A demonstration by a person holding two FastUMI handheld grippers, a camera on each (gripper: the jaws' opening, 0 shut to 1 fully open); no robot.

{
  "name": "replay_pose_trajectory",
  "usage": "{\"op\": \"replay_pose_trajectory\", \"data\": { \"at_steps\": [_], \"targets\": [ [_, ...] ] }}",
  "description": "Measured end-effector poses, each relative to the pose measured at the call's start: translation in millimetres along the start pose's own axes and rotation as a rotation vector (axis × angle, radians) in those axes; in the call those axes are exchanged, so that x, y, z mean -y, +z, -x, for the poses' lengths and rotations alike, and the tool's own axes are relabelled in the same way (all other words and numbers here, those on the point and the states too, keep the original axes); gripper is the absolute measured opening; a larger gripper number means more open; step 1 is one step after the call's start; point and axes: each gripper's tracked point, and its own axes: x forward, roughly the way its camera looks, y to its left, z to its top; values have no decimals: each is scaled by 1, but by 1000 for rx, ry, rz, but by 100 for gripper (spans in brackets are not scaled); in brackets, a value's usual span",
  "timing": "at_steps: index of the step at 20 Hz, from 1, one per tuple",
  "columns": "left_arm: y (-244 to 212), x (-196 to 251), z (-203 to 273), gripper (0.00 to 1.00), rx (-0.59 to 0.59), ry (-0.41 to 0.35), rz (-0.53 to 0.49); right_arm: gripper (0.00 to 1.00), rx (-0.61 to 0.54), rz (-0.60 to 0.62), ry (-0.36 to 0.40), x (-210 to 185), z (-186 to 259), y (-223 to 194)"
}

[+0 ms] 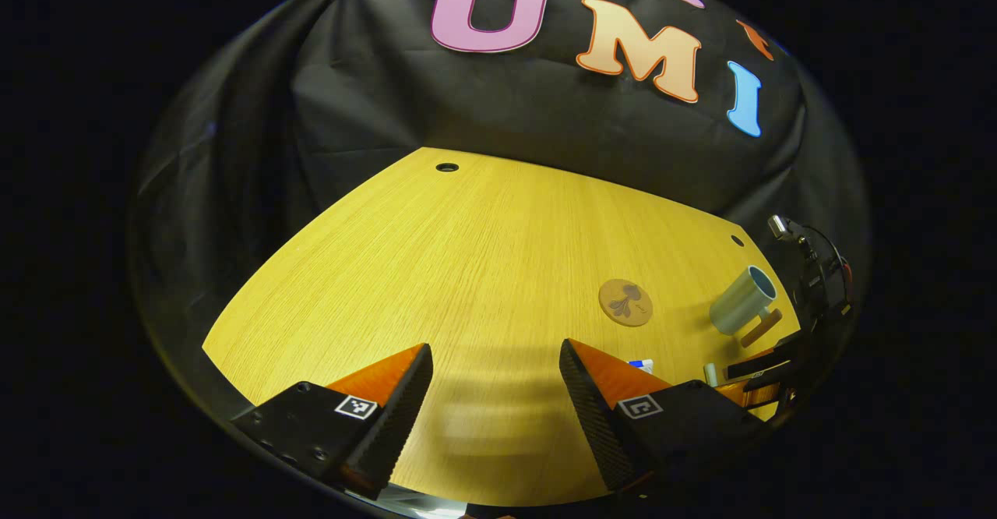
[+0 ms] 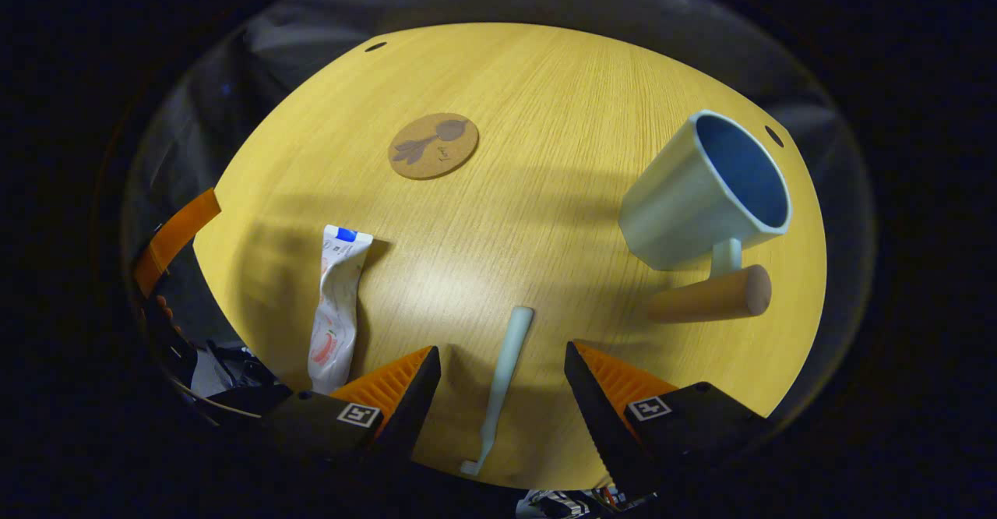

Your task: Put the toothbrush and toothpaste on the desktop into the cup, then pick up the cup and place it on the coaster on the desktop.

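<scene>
I hold both the left gripper [image 1: 495, 394] and right gripper [image 2: 502, 394] spread and empty, the right straddling the toothbrush [image 2: 502, 371] lying flat beside the toothpaste [image 2: 335, 308]; I judge its thin handle may slip sideways on closing, short of the cup [image 2: 701, 195].

No word or number can be read. Each finger of the left gripper [image 1: 494, 355] bears a small square black-and-white coded tag [image 1: 356, 407], which is a pattern without letters. The right gripper [image 2: 502, 359] carries the same kind of tag on both fingers. The toothpaste [image 2: 336, 308] has red and green print along its white body and a blue patch at its far end, too small and warped to make out. The coaster [image 2: 433, 146] shows a dark flower-like figure with a tiny mark beside it, perhaps writing, which cannot be read.
</scene>
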Motion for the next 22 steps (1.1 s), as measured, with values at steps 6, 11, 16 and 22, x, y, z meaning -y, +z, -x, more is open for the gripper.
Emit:
{"op": "replay_pose_trajectory", "data": {
  "at_steps": [6,11,16,22],
  "targets": [
    [-5,-11,-12,95,-25,10,17,77,-69,-58,-16,4,-6,3],
    [-8,-12,-15,96,-34,12,20,60,-103,-5,-67,10,-7,2],
    [-8,-12,-16,96,-42,12,17,24,-131,-5,-63,8,-8,3],
    [-16,-1,-18,95,-93,-3,16,8,-124,6,-55,6,-6,2]
  ]
}}
